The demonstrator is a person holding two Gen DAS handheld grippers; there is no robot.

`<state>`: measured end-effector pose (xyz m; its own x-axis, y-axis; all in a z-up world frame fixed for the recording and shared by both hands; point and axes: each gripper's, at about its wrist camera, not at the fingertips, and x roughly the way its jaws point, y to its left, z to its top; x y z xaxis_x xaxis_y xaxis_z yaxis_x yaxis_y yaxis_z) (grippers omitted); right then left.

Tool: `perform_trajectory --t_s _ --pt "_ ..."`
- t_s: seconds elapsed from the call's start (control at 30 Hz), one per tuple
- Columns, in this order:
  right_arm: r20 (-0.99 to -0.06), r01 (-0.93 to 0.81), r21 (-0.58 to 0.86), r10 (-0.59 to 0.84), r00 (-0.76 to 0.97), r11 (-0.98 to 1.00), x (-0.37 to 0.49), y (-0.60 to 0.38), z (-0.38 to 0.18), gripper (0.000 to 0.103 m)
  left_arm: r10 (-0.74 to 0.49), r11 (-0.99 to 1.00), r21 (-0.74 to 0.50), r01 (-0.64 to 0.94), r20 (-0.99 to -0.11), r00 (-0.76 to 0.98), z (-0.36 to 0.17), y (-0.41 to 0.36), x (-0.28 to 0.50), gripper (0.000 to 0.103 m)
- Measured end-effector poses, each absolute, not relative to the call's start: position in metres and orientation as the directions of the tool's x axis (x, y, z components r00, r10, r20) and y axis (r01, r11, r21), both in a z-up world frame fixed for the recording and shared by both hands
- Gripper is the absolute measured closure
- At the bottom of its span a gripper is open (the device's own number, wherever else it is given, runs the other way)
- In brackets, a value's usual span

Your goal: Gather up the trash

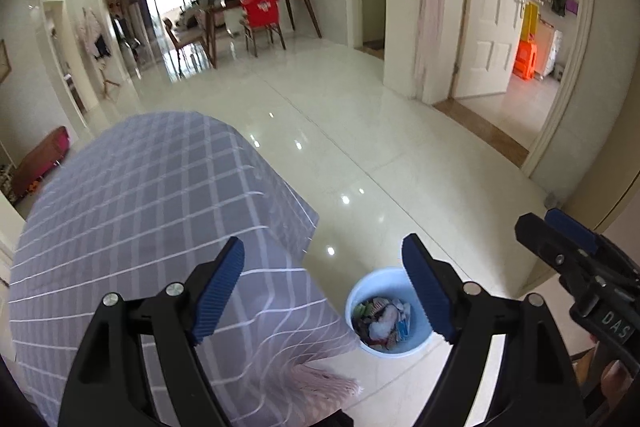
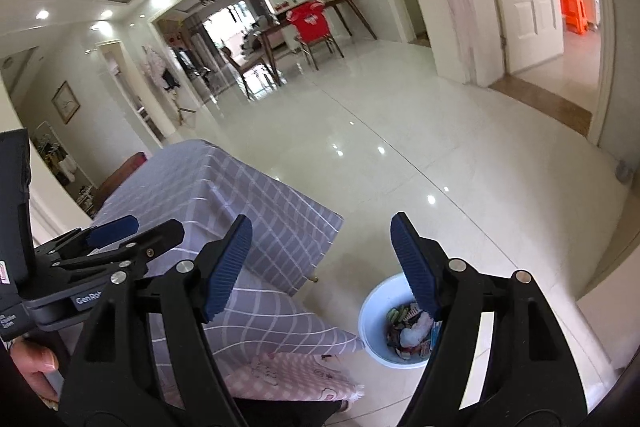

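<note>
A glossy white tiled floor (image 1: 400, 147) is carrying a pale blue bin (image 1: 416, 343) holding trash (image 1: 382, 319), standing just beside the cloth-draped table's (image 1: 140, 207) corner.

The bin (image 1: 362, 337) at five o'clock is partly covered by the left gripper's right pad (image 1: 426, 291); its trash (image 1: 382, 321) is too small to sort. The checked cloth (image 1: 152, 211) hides the table beneath. At four o'clock, the right gripper (image 1: 556, 231) is cut off.

left claw (image 1: 322, 291): jaws wide apart, empty | right claw (image 2: 320, 263): jaws wide apart, empty, beside left
</note>
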<state>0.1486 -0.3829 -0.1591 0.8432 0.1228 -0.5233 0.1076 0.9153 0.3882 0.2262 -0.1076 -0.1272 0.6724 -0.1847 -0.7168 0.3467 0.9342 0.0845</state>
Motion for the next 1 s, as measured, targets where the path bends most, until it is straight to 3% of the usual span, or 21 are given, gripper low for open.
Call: perform_trajectory --t_s 0.47,0.77,1.0 --pt "-0.328 -0.068 0.272 0.159 0.931 0.96 0.049 -0.318 -0.066 0.017 -0.12 0.98 0.078 0.181 -0.49 0.863 -0.026 -0.042 0.103 0.013" --pt "-0.191 -0.115 0.229 0.16 0.968 0.967 -0.026 -0.31 -0.029 0.014 -0.093 0.983 0.114 0.142 -0.356 0.93 0.017 -0.04 0.024 0.009" --pt "-0.137 -0.121 0.228 0.155 0.978 0.966 -0.054 -0.316 -0.018 0.013 -0.082 0.977 0.168 0.132 -0.276 0.958 0.033 -0.048 -0.021 0.009"
